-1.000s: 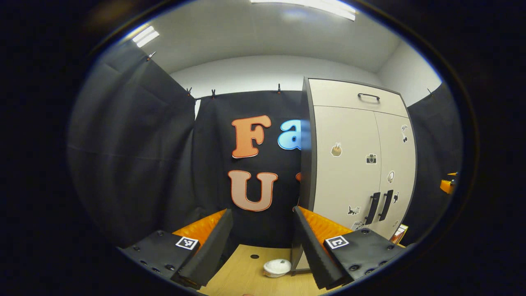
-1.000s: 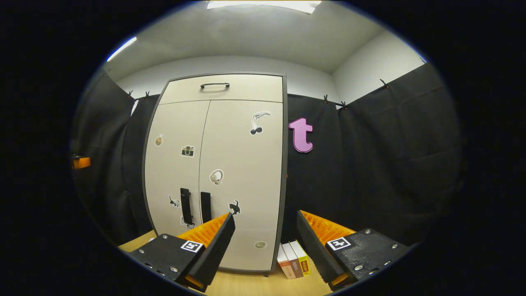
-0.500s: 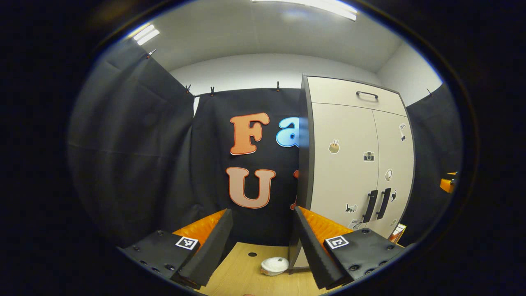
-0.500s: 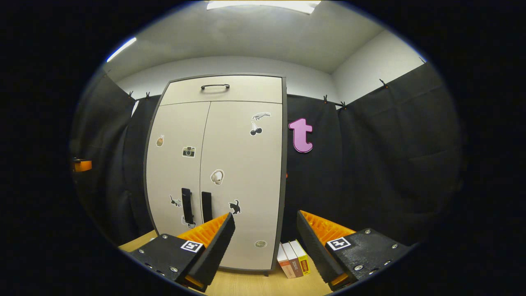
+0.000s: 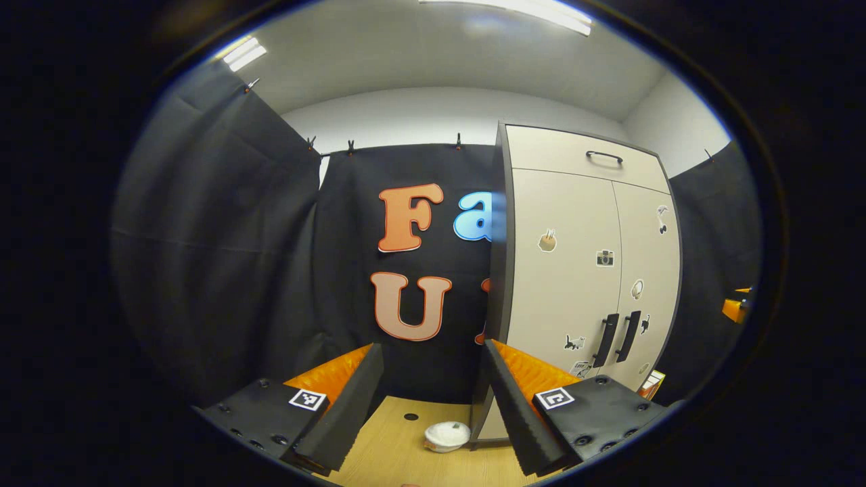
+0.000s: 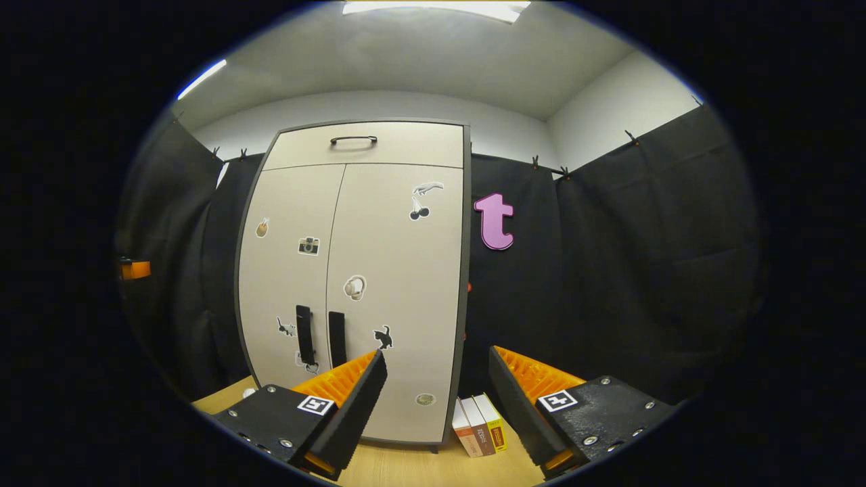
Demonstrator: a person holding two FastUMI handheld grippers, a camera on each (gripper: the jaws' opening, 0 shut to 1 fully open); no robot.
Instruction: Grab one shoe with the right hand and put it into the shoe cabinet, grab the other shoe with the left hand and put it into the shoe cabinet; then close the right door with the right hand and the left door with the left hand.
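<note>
Both cabinet [image 6: 352, 270] doors look closed, no shoe in sight, so the task seems finished; the left gripper [image 5: 429, 399] and right gripper [image 6: 436, 406] hang wide open and empty before it, and are best drawn straight back, clear of the door handles [image 6: 318, 335].

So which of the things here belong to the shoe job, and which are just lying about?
Job:
cabinet, both doors shut
door handles
left gripper, open
right gripper, open

Lying about:
books beside the cabinet
white bowl on the table
stickers on the doors
</note>
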